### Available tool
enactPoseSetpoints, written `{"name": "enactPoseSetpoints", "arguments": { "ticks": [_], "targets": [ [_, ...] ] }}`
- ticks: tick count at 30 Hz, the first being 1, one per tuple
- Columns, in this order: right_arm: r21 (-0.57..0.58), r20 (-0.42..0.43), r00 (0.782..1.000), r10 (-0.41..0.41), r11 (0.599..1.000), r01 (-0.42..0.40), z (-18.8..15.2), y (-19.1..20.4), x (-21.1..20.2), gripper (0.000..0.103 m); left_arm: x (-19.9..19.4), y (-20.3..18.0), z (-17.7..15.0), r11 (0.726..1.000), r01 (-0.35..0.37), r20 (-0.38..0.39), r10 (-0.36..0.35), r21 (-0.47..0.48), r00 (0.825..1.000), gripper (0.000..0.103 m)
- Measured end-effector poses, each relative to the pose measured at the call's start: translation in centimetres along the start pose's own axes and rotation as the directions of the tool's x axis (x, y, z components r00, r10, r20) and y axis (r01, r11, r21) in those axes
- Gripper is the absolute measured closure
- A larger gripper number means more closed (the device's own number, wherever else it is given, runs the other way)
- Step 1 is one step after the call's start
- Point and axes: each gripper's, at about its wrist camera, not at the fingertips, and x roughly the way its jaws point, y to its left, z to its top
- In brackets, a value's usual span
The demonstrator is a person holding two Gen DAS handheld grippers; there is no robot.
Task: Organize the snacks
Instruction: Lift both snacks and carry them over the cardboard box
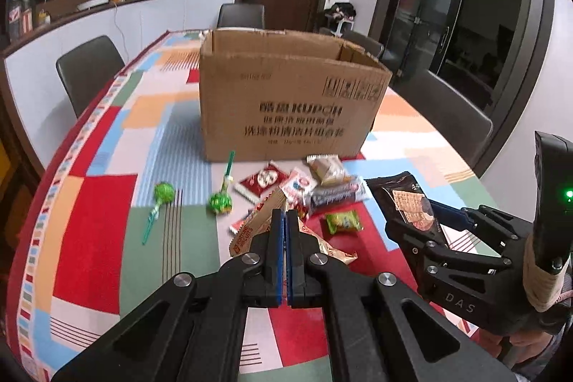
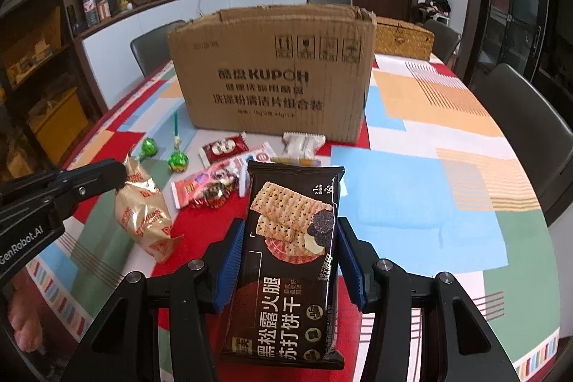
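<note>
The left gripper (image 1: 286, 221) is fully closed, pinching the gold snack bag (image 2: 143, 210) by its edge. The right gripper (image 2: 286, 260) clamps the black cracker packet (image 2: 286, 260) across its width. Both are held near the cardboard box (image 1: 286, 95), apparently for loading.

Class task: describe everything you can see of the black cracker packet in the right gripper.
The black cracker packet is a glossy, plastic-looking pouch, sealed, with crimped ends. Its front shows square crackers, ham and dark truffle slices above large white Chinese lettering. It stands lengthwise along the right gripper, whose blue pads press its two long edges, with its far end pointing toward the cardboard box. It appears lifted above the patterned tablecloth; nothing else touches it.
</note>
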Motion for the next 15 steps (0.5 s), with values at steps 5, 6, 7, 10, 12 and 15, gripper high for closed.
{"name": "enactPoseSetpoints", "arguments": {
  "ticks": [5,6,7,10,12,15],
  "targets": [
    [0.001,0.034,0.999,0.019,1.000,-0.019,1.2,0.0,-0.9,0.052,-0.3,-0.1,1.0,1.000,0.005,0.029,-0.005,0.002,1.000,0.100],
    [0.003,0.040,0.999,0.025,1.000,-0.025,1.5,0.0,-1.0,0.052,-0.3,-0.2,1.2,1.000,0.005,0.034,-0.005,0.003,0.999,0.100],
    [0.005,0.048,0.998,0.033,0.999,-0.033,1.8,-0.1,-1.3,0.052,-0.4,-0.1,1.4,1.000,0.006,0.040,-0.006,0.005,0.999,0.100],
    [-0.001,0.073,0.997,0.038,0.999,-0.038,2.7,0.0,-1.6,0.052,-0.7,0.0,2.1,1.000,0.004,0.063,-0.005,0.008,0.998,0.100],
    [-0.007,0.089,0.995,0.036,0.999,-0.036,3.3,0.1,-1.8,0.052,-0.9,0.0,2.6,1.000,0.000,0.081,-0.001,0.009,0.997,0.100],
    [-0.017,0.115,0.993,0.030,0.999,-0.028,4.2,0.3,-2.1,0.052,-1.3,0.2,3.4,1.000,-0.005,0.107,0.004,0.010,0.994,0.100]
  ]
}}
